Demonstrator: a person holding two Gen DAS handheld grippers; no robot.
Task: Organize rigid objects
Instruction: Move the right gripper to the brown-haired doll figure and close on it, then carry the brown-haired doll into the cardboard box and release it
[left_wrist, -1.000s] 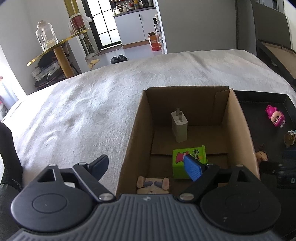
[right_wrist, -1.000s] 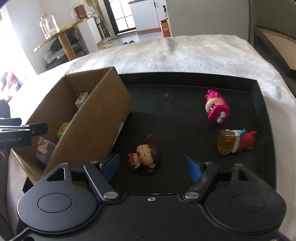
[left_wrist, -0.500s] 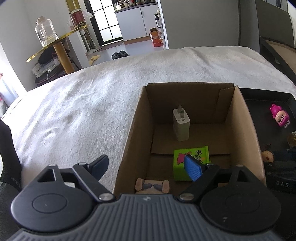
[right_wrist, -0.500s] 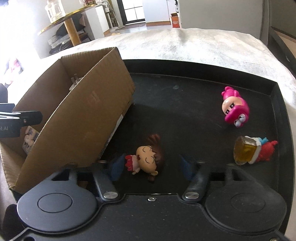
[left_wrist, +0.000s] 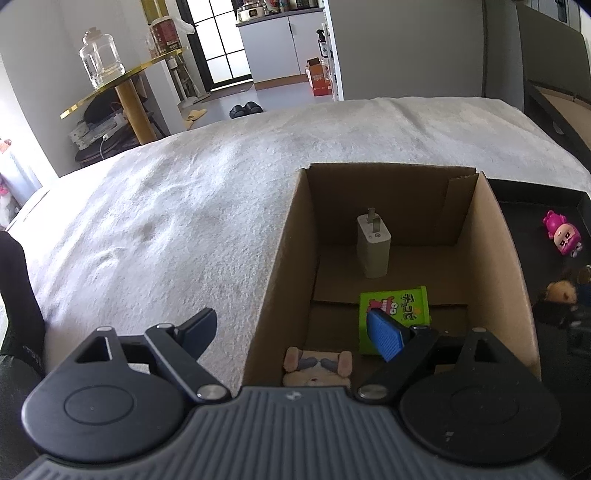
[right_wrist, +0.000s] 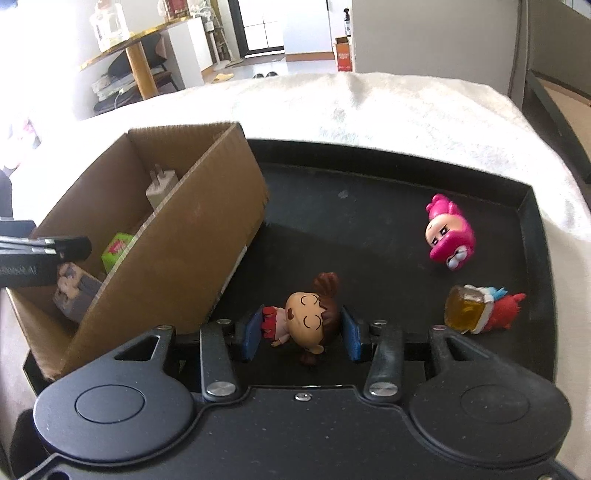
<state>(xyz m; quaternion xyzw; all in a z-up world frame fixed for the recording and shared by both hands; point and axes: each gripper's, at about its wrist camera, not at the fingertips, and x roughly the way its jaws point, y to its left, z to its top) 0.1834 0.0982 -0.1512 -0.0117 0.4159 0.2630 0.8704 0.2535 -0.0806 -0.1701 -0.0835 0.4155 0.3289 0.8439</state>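
- The right hand-held gripper (right_wrist: 300, 334) has just closed its jaws on the brown-haired doll figure (right_wrist: 304, 319), pads pressing both sides, over the black tray (right_wrist: 369, 206).
- The left hand-held gripper (left_wrist: 291, 332) stands wide open with nothing in it, one finger over the cardboard box (left_wrist: 491, 258), one outside it.
- The box holds a white charger (left_wrist: 373, 245), a green block (left_wrist: 400, 304) and a small figure (left_wrist: 317, 367).
- A pink figure (right_wrist: 448, 236) and a red-and-amber toy (right_wrist: 480, 308) lie on the tray.

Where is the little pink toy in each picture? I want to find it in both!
Left wrist view: the pink toy lies at the far right edge, on the black tray, right of the cardboard box.
Right wrist view: the pink toy lies right of center on the black tray, above the red and yellow toy.
Shared landmark: the cardboard box, with the white charger inside.
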